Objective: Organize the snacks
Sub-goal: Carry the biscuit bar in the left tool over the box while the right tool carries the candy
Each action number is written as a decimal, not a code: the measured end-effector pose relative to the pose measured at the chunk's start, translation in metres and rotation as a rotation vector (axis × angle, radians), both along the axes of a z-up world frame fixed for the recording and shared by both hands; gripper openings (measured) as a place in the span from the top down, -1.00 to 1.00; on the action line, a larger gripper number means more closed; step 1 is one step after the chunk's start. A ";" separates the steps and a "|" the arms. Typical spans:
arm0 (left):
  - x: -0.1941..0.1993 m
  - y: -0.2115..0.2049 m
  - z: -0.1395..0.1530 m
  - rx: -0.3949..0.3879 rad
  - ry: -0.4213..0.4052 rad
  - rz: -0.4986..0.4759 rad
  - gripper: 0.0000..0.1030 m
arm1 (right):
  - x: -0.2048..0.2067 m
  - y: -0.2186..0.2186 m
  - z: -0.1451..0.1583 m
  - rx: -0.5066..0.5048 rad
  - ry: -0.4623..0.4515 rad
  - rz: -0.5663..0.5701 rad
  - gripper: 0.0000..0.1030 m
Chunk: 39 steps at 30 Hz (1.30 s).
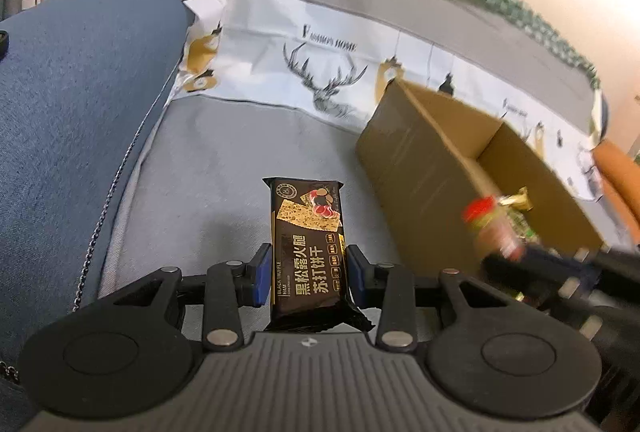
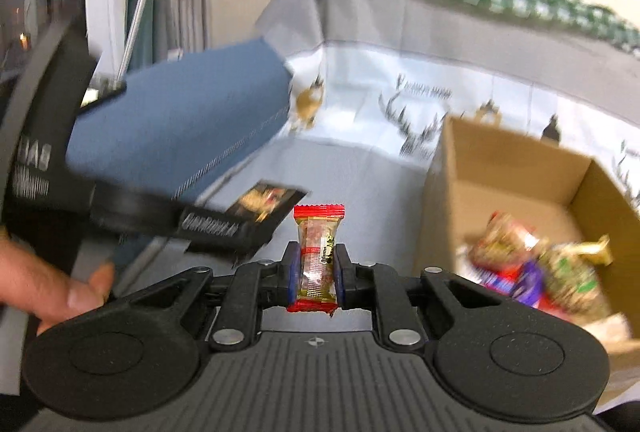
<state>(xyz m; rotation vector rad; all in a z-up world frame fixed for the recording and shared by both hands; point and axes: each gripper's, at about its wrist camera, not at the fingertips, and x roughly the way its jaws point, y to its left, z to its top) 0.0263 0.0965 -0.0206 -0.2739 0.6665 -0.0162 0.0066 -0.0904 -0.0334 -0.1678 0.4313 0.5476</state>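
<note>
Cracker pack [image 1: 307,256] reading "BLACK TRUFFLE HAM" is sitting gripped in left claw [image 1: 307,270]; right claw [image 2: 316,274] is gripping red-ended candy [image 2: 318,258].

Cardboard box [image 2: 516,191] holding snacks [image 2: 536,272] sits right of the armrest [image 2: 180,127] on the sofa seat [image 1: 224,159]

— Evenly lit, soft indoor light, no hard shadows or glare. Sharp anywhere?
— Only near the cardboard box [image 1: 420,167]: left of it crisp; inside it, motion-blurred. Strongly bowed toward the frame edges, dark corners.
</note>
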 end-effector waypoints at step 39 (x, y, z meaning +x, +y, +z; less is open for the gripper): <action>0.020 -0.139 0.066 0.014 -0.086 -0.080 0.18 | 0.068 -0.235 -0.013 0.405 0.007 -0.321 0.66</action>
